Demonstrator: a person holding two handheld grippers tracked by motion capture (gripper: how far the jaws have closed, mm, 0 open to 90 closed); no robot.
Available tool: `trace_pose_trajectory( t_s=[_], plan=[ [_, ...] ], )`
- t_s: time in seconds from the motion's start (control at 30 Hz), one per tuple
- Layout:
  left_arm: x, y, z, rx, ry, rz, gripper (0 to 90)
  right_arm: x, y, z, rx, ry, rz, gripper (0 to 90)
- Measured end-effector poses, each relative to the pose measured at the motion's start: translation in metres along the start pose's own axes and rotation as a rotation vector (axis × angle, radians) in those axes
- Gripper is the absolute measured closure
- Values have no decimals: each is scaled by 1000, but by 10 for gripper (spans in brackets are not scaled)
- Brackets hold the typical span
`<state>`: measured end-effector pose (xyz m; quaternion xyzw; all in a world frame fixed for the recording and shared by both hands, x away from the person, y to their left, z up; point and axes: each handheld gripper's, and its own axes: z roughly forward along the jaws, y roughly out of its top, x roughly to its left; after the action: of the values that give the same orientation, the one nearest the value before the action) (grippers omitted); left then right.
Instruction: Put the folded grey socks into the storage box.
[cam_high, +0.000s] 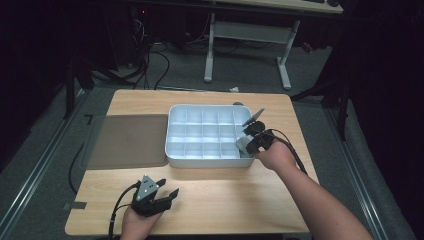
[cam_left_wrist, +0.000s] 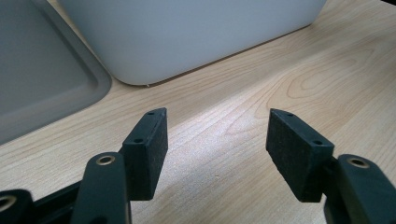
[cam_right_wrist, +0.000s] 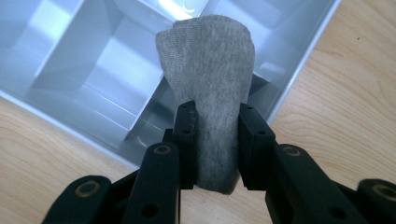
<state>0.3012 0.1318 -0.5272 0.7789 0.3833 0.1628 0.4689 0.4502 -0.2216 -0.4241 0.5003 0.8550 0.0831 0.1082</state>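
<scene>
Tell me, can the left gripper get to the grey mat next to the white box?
Probably yes. The left gripper sits open over bare table, and the grey mat lies just ahead of it, with nothing between. The right gripper, holding a grey sock, is off at the white box.

Left tool (cam_high: 167, 192) low, jaws wide apart, right tool (cam_high: 248, 142) reaching forward, jaws clamped

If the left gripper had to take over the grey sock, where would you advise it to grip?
Grip the free upper end of the grey sock, coming from above the white tray. That rounded end stands clear past the right gripper, which pinches the lower part; the left gripper is open.
</scene>
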Motion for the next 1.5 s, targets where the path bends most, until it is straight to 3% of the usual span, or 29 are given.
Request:
trace_pose_trajectory(
  t_s=[0.2,0.4,0.63,0.9,1.13,1.2,1.33,1.47,1.5],
  plan=[
    [1,0,0,3,1,-1,392,4,4,14,51,-6,-36,734],
    [2,0,0,2,4,-3,392,5,6,24,88,11,-30,734],
    [2,0,0,2,3,-3,392,4,6,33,107,42,-28,732],
    [2,0,0,2,4,-4,392,4,7,41,122,52,-57,716],
    [2,0,0,5,2,-3,392,5,8,32,99,62,-51,609],
    [2,0,0,5,2,-5,392,4,9,26,83,73,-25,610],
    [2,0,1,3,1,-6,392,1,11,12,45,88,-22,598],
    [2,0,1,6,1,-3,392,0,11,1,27,102,-20,636],
    [2,0,1,5,1,-4,392,0,11,-5,20,106,-25,701]
  ],
)
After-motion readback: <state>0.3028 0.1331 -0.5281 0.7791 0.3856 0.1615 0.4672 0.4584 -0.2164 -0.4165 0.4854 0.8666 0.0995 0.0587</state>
